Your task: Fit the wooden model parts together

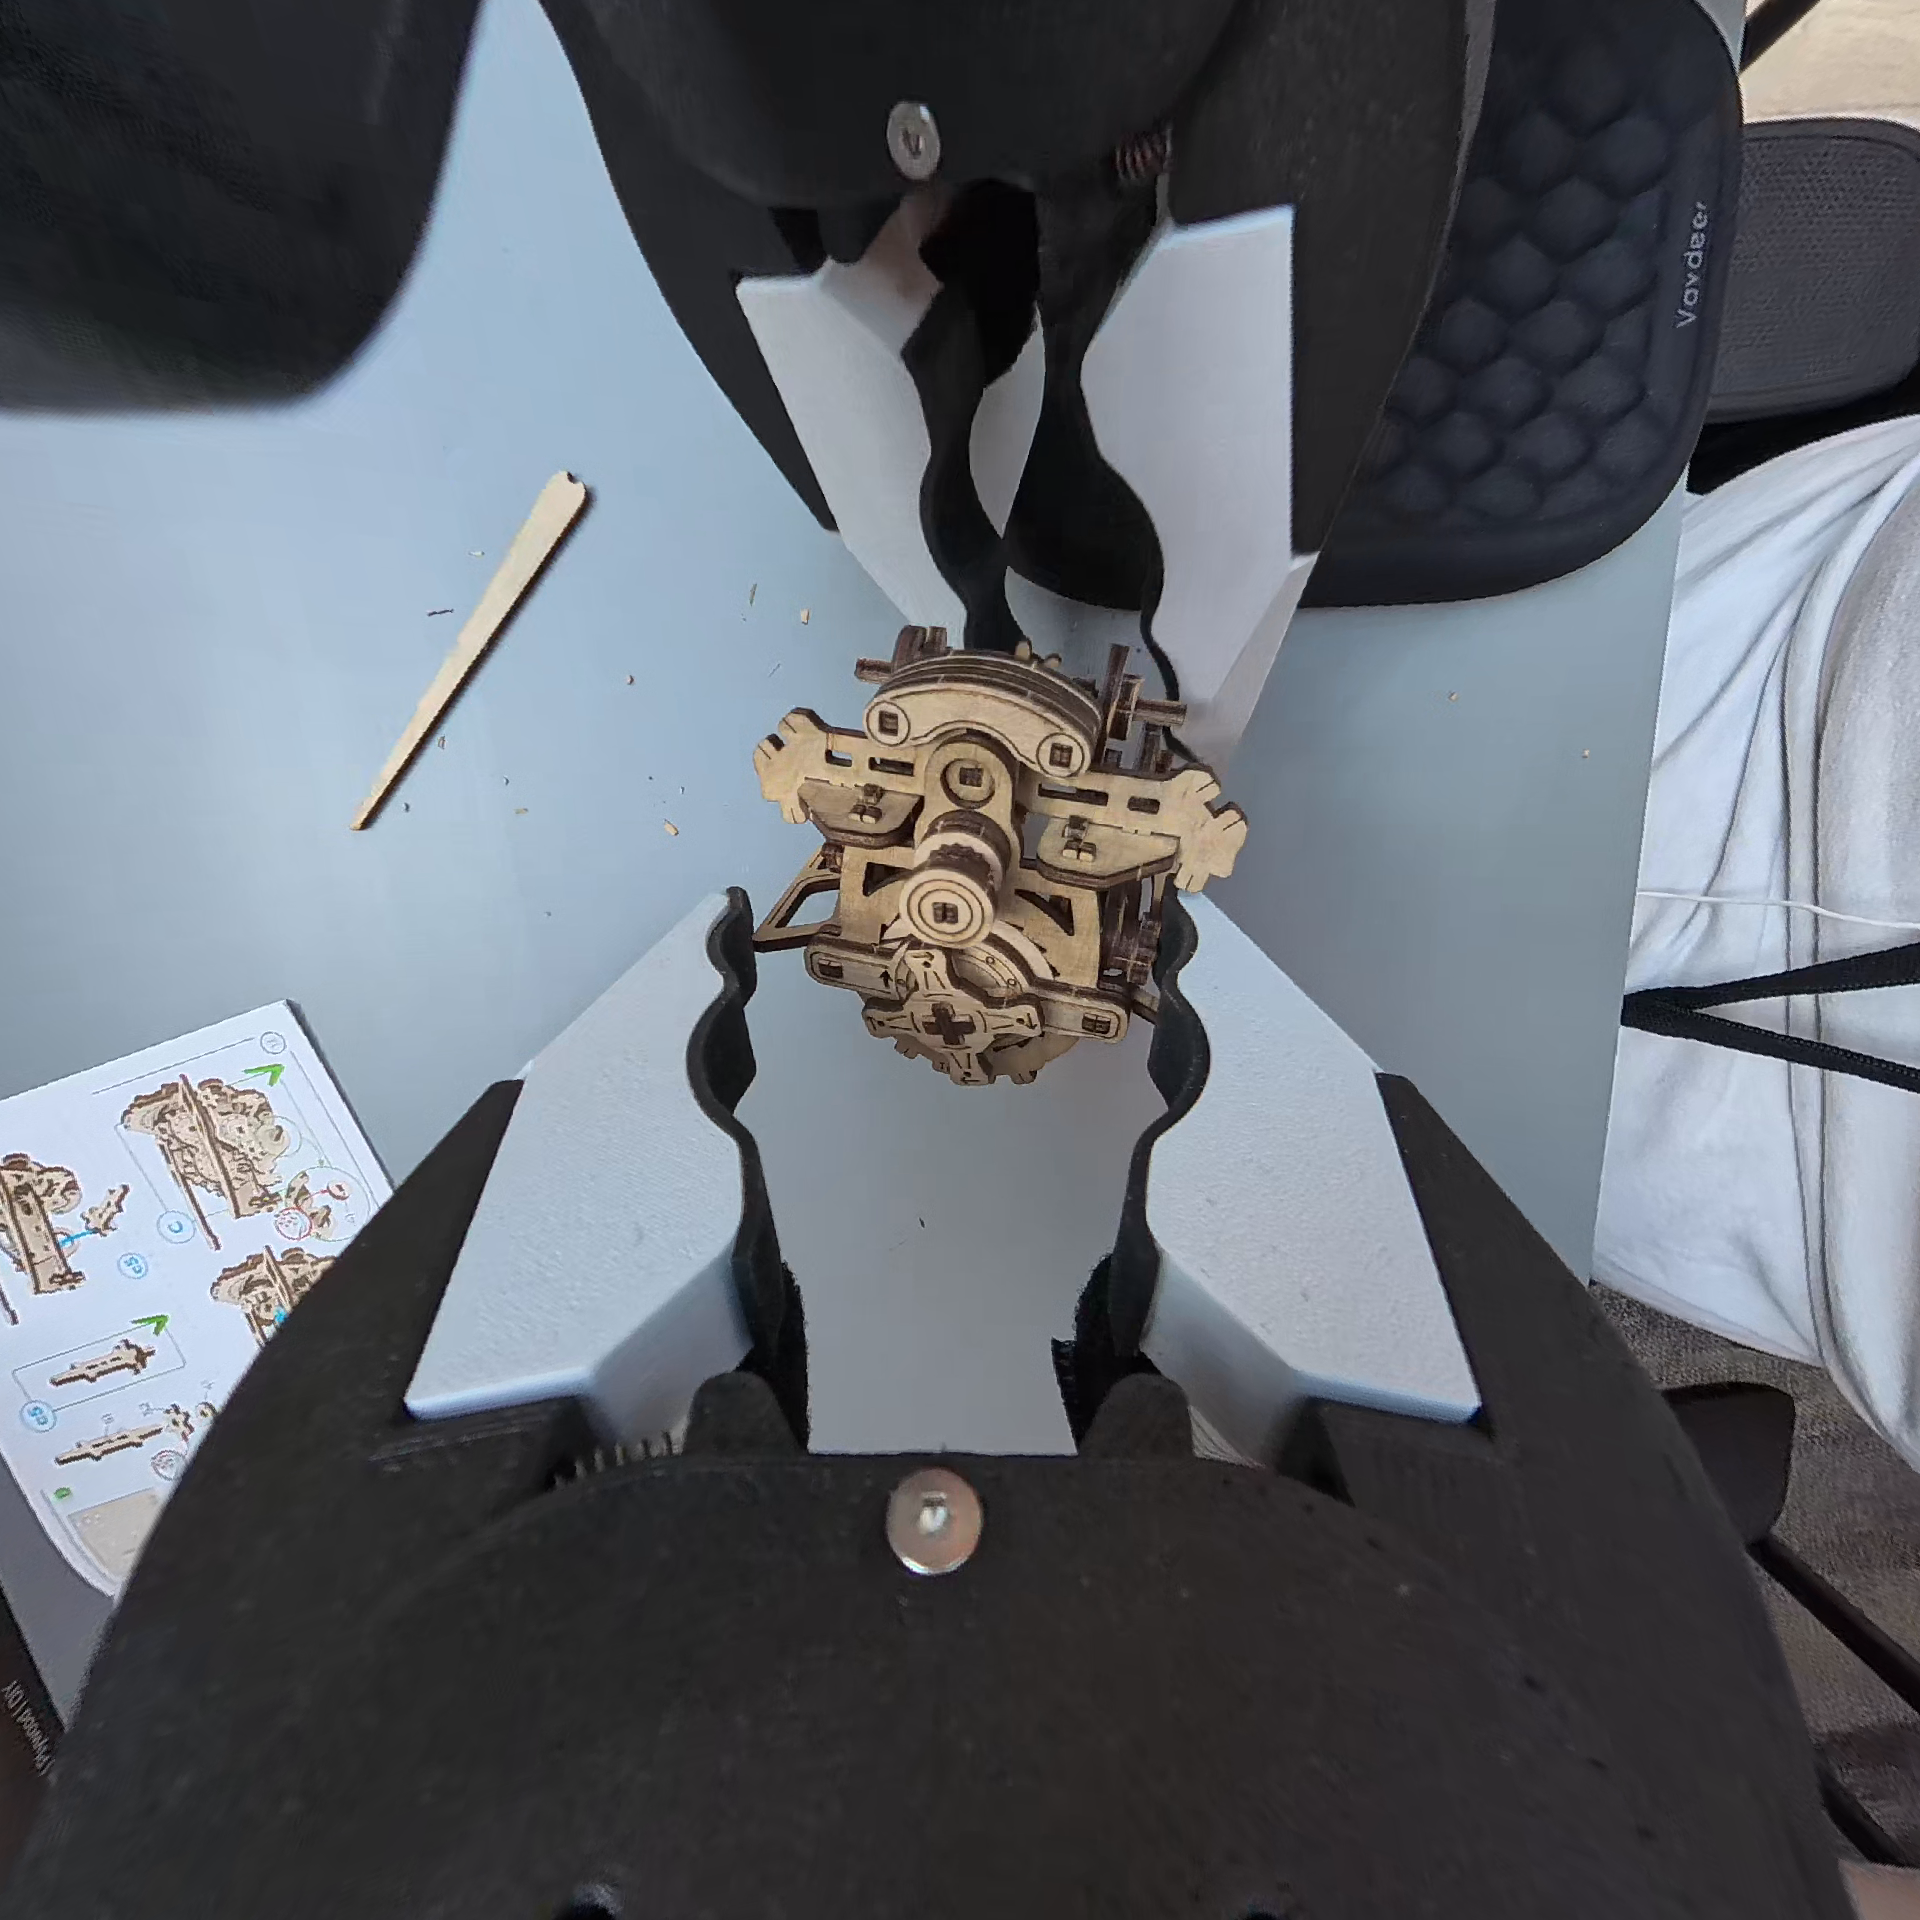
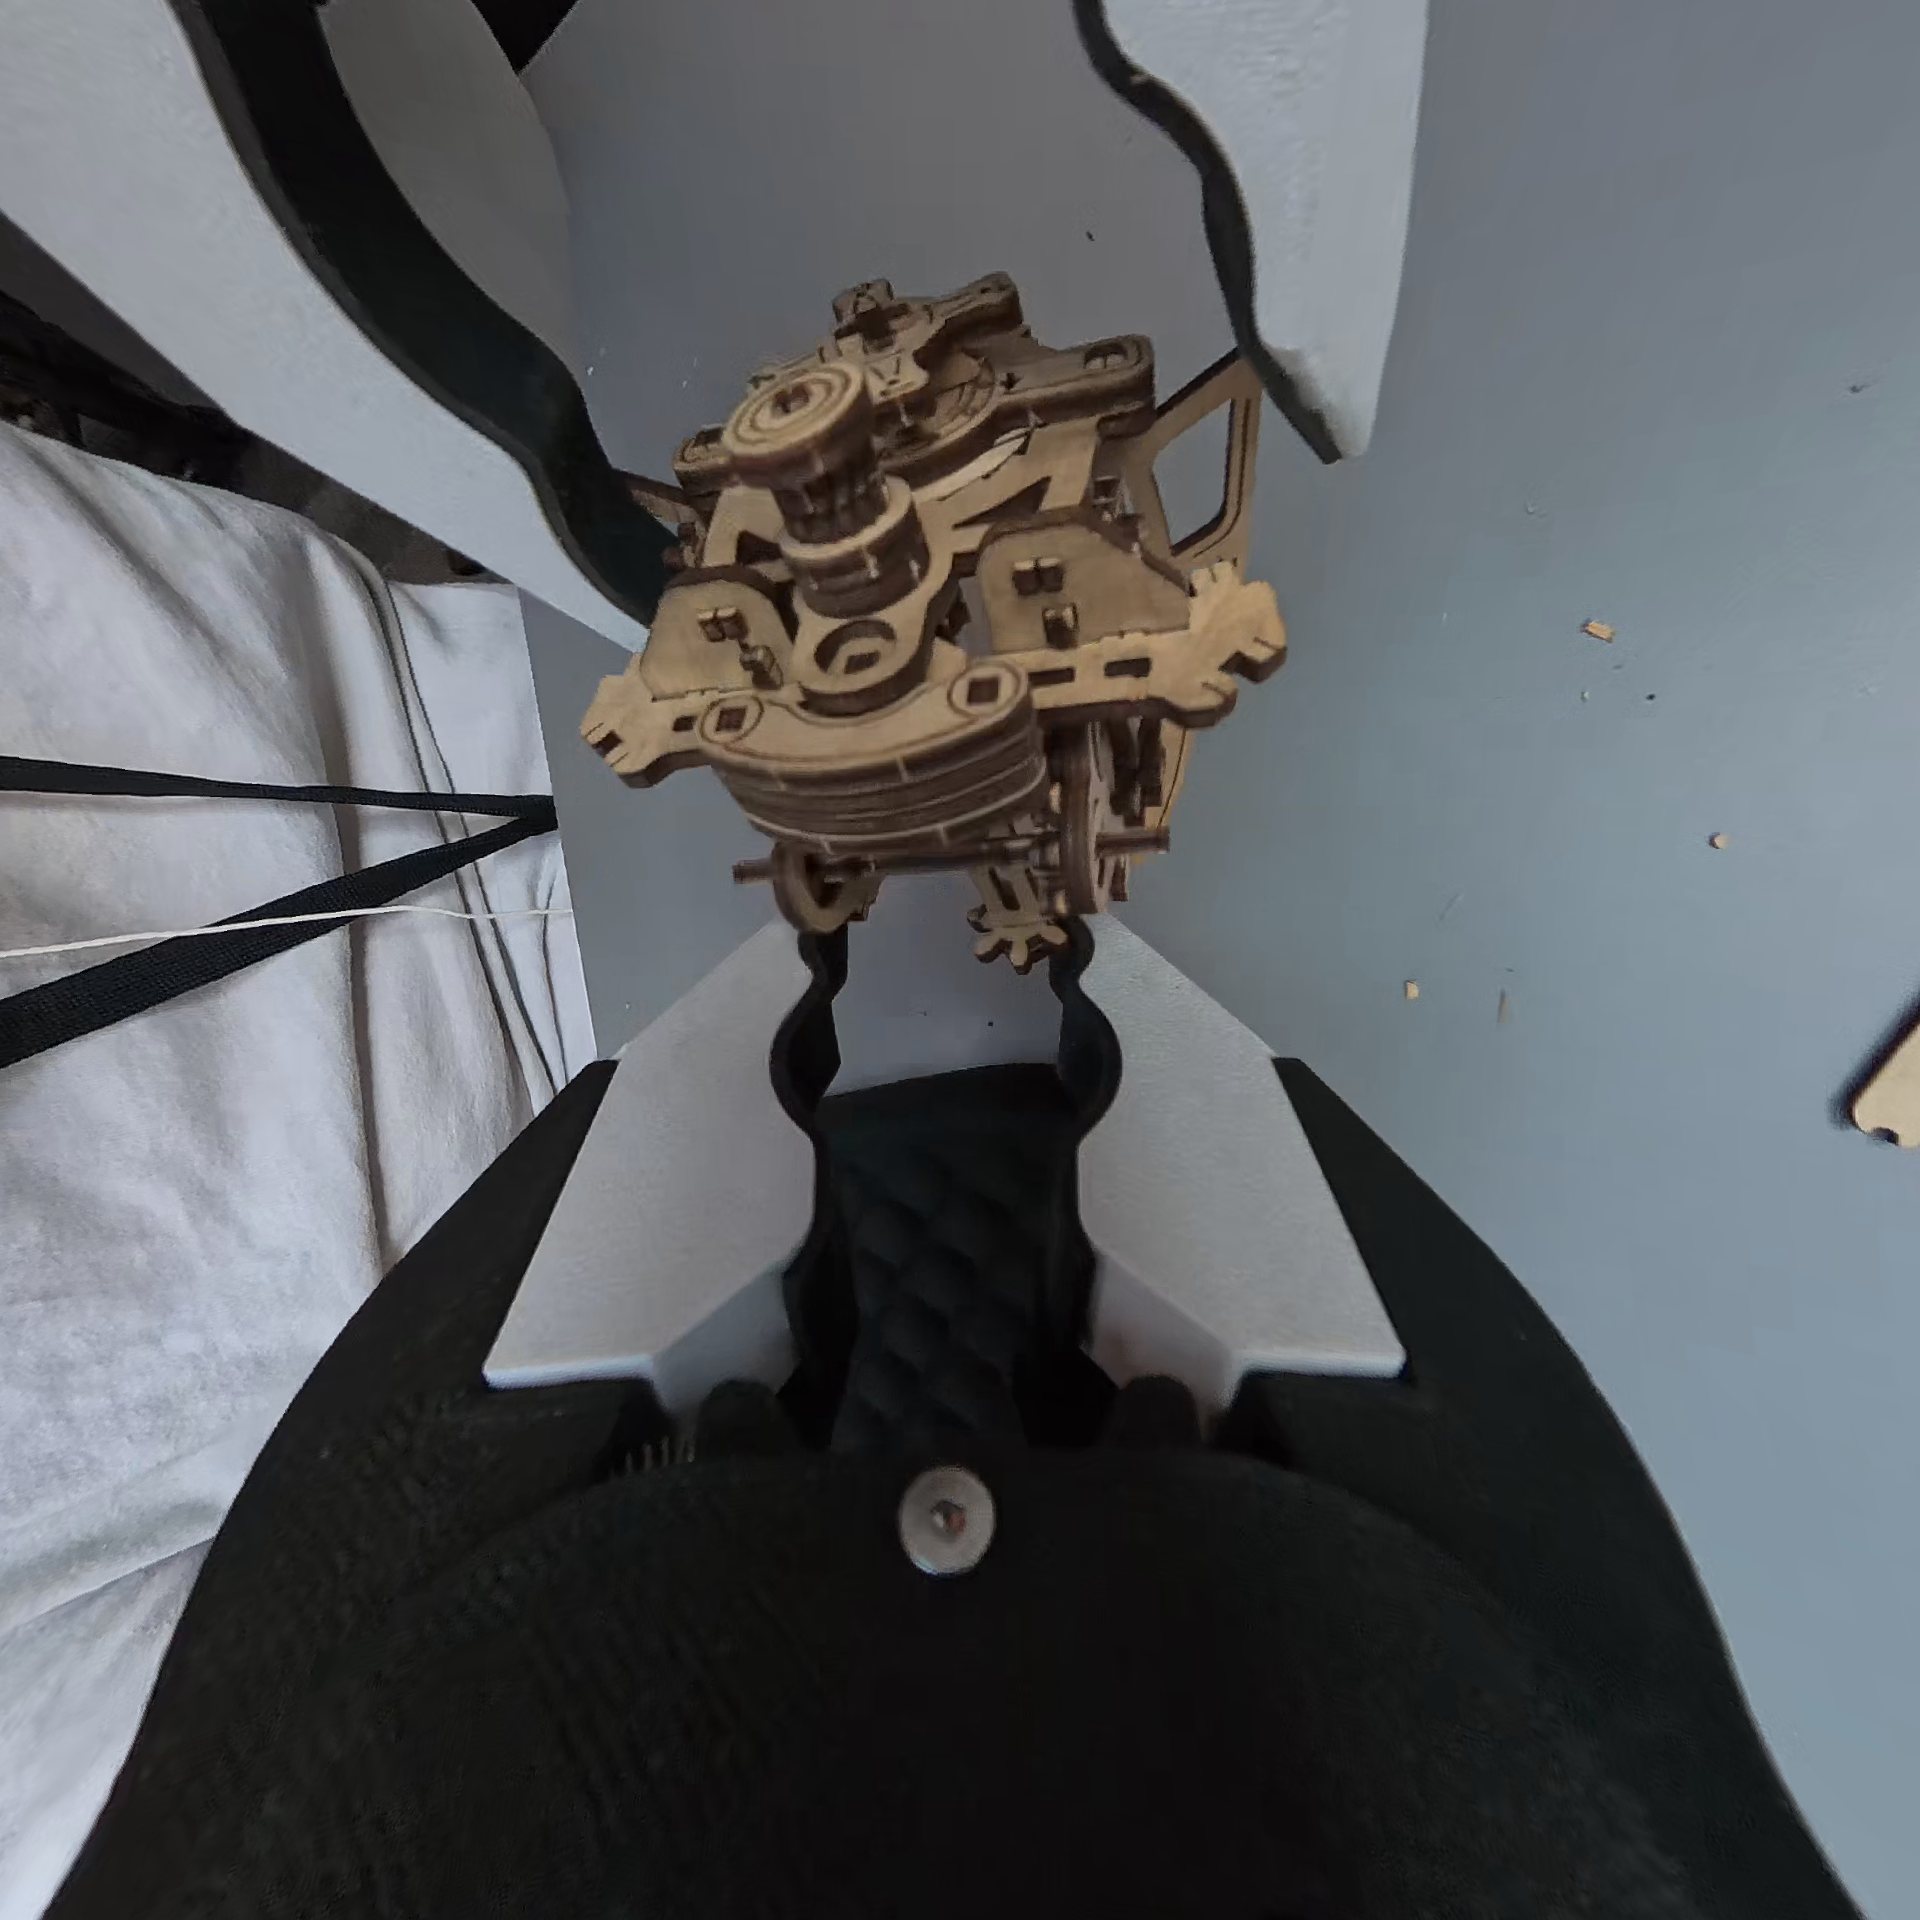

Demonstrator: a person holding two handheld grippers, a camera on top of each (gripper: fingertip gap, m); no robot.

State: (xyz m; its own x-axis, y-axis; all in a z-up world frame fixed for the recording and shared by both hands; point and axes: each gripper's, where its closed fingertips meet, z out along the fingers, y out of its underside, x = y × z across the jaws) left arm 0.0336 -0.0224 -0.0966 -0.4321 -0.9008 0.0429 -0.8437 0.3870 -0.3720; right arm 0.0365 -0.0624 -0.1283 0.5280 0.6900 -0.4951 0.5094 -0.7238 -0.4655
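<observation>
Wooden model (image 1: 987, 862) held above counter (image 1: 260, 644) between both grippers. Left gripper (image 1: 951, 945) fingers fairly wide, flanking model's near end. Right gripper (image 2: 945, 951) fingers narrow, pinching model's other end.

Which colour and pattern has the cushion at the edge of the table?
Black, with a quilted diamond pattern; the cushion shows best in the left wrist view.

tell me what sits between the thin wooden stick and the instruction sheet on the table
Only bare table with some wood crumbs lies between the wooden stick and the instruction sheet, seen in the left wrist view.

Pale brand lettering on the black quilted cushion (image 1: 1558, 343); small circled codes on the instruction sheet (image 1: 156, 1247)
</observation>
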